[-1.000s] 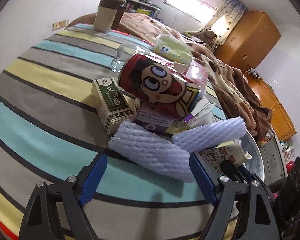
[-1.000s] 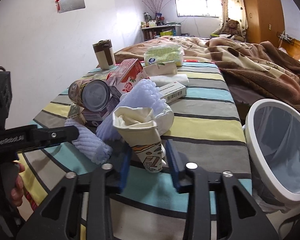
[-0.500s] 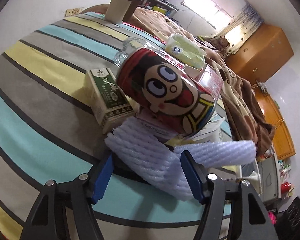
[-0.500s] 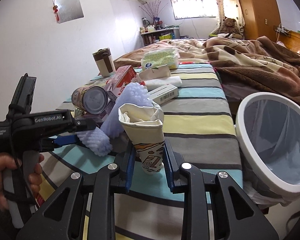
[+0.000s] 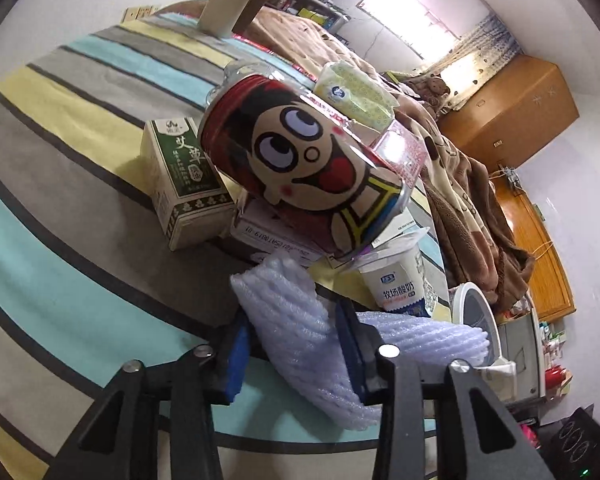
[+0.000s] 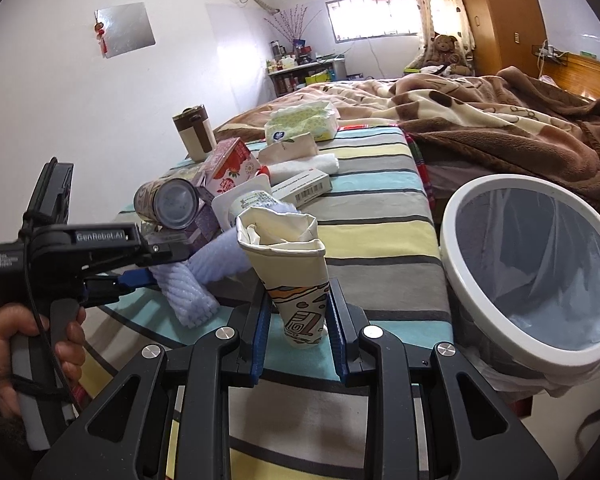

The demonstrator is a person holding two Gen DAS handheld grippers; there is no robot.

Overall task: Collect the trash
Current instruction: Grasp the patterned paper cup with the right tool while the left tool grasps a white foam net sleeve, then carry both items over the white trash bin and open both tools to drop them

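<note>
Trash lies heaped on the striped tabletop [image 6: 380,248], and we hold two pieces of it already. Our right claw [image 6: 298,330] pinches the crumpled paper cup [image 6: 288,264] low on its body, upright, so its open mouth faces up. Our left claw [image 5: 296,344] is closed across the white foam net sleeve [image 5: 300,320], whose free ends stick out past both fingers. Behind them sit the cartoon can [image 5: 300,152], tipped on its side atop a flat box, a green carton [image 5: 180,176] and a yogurt cup [image 5: 396,280]. The lined trash bin [image 6: 528,268] stands just beside the tabletop's right edge, handy for dropping. In the right view our left hand [image 6: 32,344] grips its handle, reaching in level from the left.
</note>
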